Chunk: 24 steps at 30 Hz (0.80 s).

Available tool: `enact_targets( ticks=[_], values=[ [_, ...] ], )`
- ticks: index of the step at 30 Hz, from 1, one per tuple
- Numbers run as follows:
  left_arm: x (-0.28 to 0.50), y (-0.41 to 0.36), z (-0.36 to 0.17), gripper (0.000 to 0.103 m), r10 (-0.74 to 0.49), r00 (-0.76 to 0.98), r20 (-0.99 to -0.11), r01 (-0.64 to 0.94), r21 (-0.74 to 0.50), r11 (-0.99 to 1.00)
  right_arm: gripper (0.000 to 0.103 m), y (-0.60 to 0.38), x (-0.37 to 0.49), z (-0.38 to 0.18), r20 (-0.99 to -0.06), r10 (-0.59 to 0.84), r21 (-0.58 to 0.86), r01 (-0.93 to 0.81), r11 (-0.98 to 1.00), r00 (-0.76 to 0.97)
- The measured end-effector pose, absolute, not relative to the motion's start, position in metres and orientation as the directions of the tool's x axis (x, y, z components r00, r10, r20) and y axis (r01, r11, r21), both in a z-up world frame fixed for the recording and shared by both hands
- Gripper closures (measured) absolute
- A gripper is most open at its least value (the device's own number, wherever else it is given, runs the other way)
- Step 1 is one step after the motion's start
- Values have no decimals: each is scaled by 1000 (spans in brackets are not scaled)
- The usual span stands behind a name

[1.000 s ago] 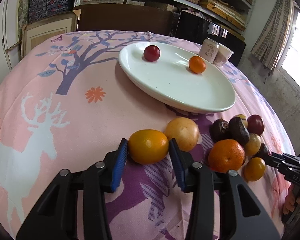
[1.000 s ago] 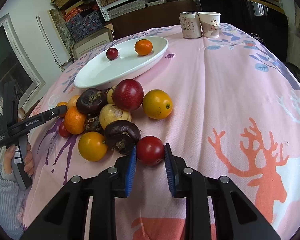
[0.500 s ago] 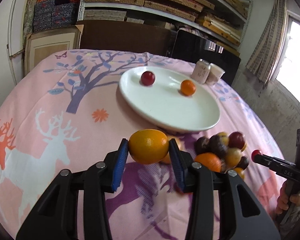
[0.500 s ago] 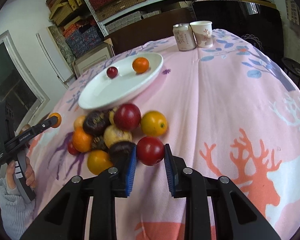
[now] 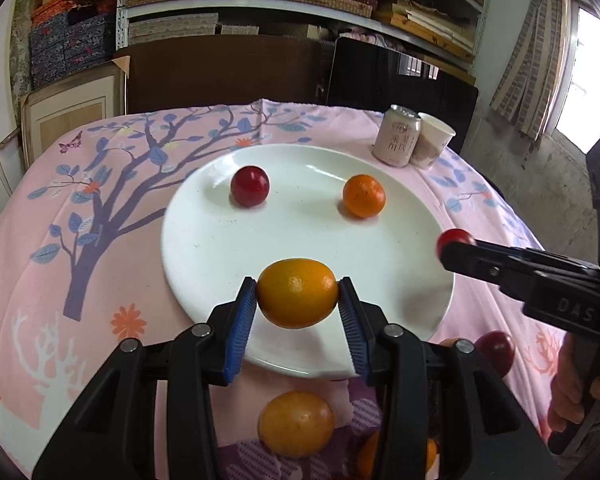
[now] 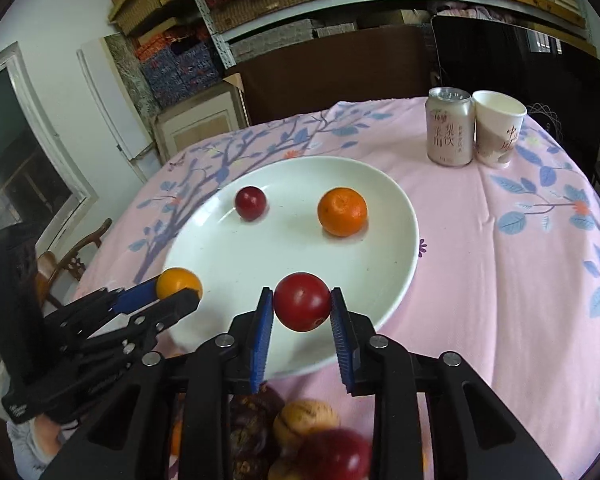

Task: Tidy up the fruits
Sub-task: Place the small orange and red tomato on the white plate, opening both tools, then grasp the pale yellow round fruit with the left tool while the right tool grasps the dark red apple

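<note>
My left gripper (image 5: 298, 285) is shut on a yellow-orange citrus fruit (image 5: 297, 294), held above the near rim of the white plate (image 5: 204, 248). In the right wrist view my right gripper (image 6: 302, 294) has a dark red fruit (image 6: 302, 307) between its blue pads over the plate's near right part (image 6: 388, 264). Its jaws are opening, and the pads still touch the fruit. A small red fruit (image 5: 249, 186) and an orange mandarin (image 5: 363, 195) lie on the plate. Each gripper also shows in the other's view: right gripper (image 5: 451, 249), left gripper (image 6: 180, 289).
The fruit pile (image 6: 306, 420) lies on the pink cloth just before the plate, with a yellow fruit (image 5: 296, 422) and a red one (image 5: 496, 350). A drink can (image 5: 397, 137) and a paper cup (image 5: 434, 145) stand behind the plate on the right. A person's hand (image 5: 572, 392) grips the right handle.
Both grippers lifted their fruits off the cloth and carried them forward from the pile to above the plate's near edge. The two grippers now sit closer together.
</note>
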<state>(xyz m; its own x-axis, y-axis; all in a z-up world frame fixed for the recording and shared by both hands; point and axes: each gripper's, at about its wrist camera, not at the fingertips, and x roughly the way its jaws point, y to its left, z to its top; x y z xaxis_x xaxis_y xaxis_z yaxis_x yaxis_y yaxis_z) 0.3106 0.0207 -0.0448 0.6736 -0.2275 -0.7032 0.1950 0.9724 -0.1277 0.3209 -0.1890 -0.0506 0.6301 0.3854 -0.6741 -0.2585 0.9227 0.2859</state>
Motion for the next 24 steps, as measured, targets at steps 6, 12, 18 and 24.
enact_targets(
  ticks=[6,12,18,24],
  values=[
    [303,29,-38,41,-244,699,-672,191,-153,970,51,-211,308,-42,-623,405,324,-251,912,669],
    [277,39,-30,29,-195,735,-650,164,-108,980,31,-231,287,-36,-572,396,349,-224,910,718],
    [248,47,-45,27,-210,704,-679,157,-139,978,22,-262,263,-61,-600,377,409,-134,903,706],
    [232,35,-58,19,-197,690,-697,179,-100,979,18,-281,249,-60,-556,373,455,-103,884,743]
  ],
)
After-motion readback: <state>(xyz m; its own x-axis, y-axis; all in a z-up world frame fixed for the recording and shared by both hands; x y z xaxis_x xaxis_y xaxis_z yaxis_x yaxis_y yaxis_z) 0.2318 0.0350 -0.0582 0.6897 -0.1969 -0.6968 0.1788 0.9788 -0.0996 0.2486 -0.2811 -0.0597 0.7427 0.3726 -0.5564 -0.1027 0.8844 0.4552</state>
